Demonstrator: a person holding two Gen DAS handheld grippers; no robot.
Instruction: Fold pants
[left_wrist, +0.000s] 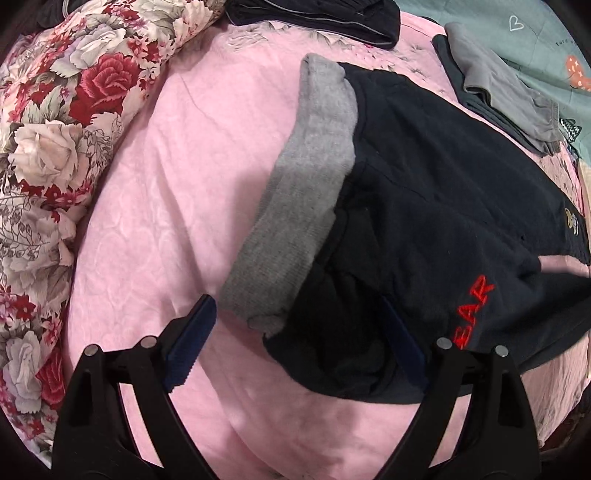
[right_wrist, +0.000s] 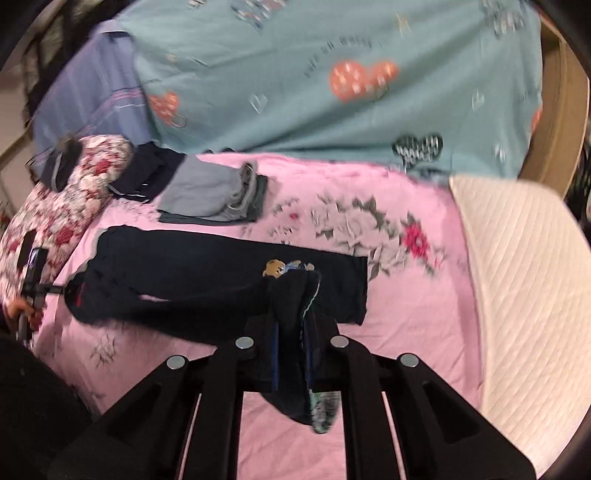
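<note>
Dark navy pants (left_wrist: 436, 221) with a grey cuff or waistband (left_wrist: 306, 192) and red letters lie on the pink bedsheet (left_wrist: 166, 221). My left gripper (left_wrist: 295, 332) is open, its fingers either side of the pants' near end, the right finger over the dark cloth. In the right wrist view the pants (right_wrist: 207, 280) lie stretched across the sheet, with a small bear patch (right_wrist: 280, 267). My right gripper (right_wrist: 291, 354) is shut on a fold of the pants' edge, lifted off the sheet.
A floral quilt (left_wrist: 55, 155) lies rolled at the left. Folded grey and dark clothes (right_wrist: 218, 199) are stacked at the back on the pink sheet (right_wrist: 406, 314). A teal blanket (right_wrist: 332, 85) lies behind, a white quilted mattress (right_wrist: 524, 280) at the right.
</note>
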